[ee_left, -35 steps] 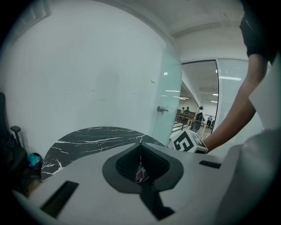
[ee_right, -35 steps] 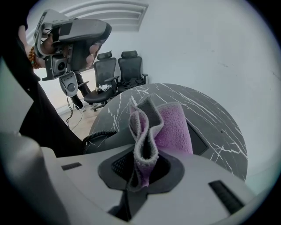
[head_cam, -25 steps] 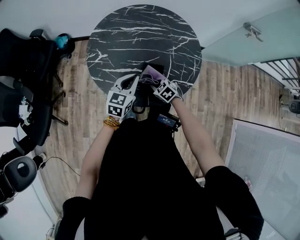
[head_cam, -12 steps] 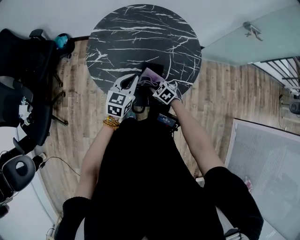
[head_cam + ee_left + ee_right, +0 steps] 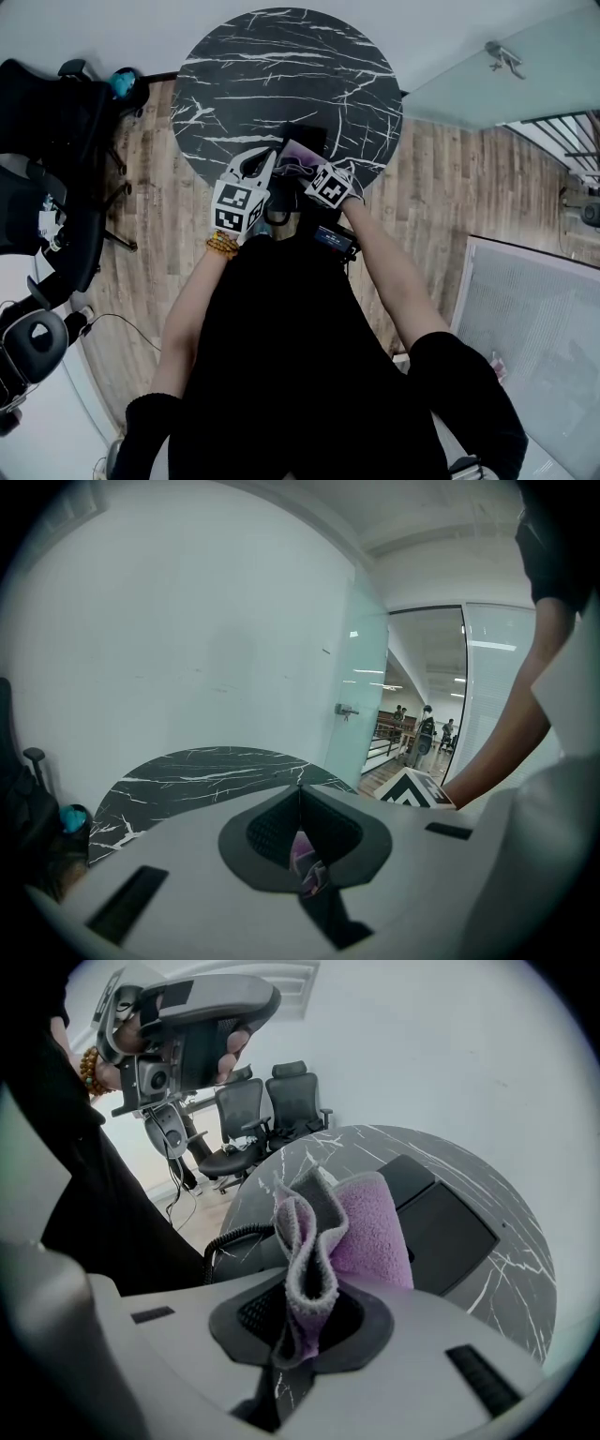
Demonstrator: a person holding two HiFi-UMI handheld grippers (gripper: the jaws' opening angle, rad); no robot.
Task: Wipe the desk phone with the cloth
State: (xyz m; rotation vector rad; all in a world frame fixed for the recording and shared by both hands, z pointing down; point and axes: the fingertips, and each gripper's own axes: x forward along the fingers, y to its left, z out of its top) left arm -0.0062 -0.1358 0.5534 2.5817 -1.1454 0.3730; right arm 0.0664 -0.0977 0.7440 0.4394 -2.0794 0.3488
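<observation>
We note a round black marble tabletop with white veins [image 5: 281, 66], seen from above. Both grippers meet at its near edge, just beside each other.

The right gripper [image 5: 305, 1321] has its jaws clamped on a folded purple cloth with a grey edge [image 5: 361, 1227]. The cloth stands up out of the jaws in a loose fold. In the right gripper view it hangs in front of the flat black desk phone [image 5: 450, 1227], which lies on the tabletop near its edge. We cannot tell whether the cloth touches the phone. A black coiled cord [image 5: 230, 1239] curls off to the left of the cloth.

The left gripper [image 5: 300, 794] has its jaws together, tips meeting. A sliver of purple shows in the slot below them. We cannot tell whether it is gripped or only seen through the gap. In the right gripper view this gripper is held up, above and to the left of the cloth.

Black office chairs [image 5: 281, 1101] stand on the wood floor beyond the tabletop.
</observation>
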